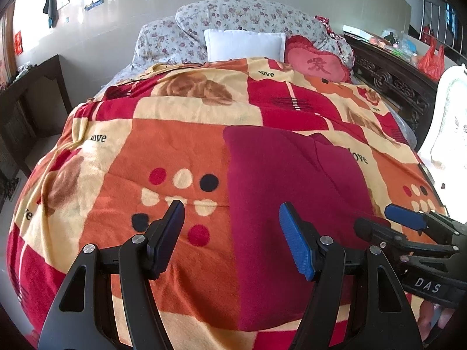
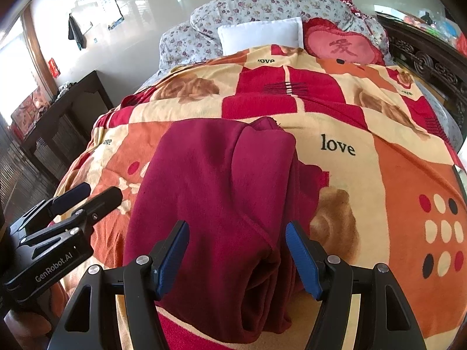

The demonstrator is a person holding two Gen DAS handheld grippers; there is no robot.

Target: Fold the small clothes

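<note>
Both grippers' fingers (image 1: 287, 227) (image 2: 294, 239) hang apart over the maroon garment's (image 2: 210, 180) near edge.

1. Your left tool (image 1: 230, 239) hangs with its jaws apart over bare blanket (image 1: 175, 145); nothing blocks you to its left.
2. The folded maroon garment (image 2: 213, 180) fills the middle, under your right tool (image 2: 236, 256).
3. To its right the blanket lies bare.
4. At the far end, pillows (image 1: 245, 43) and a red heart cushion (image 1: 318, 62) close off the bed.
5. A carved dark headboard (image 1: 388, 75) walls in the right side.
</note>
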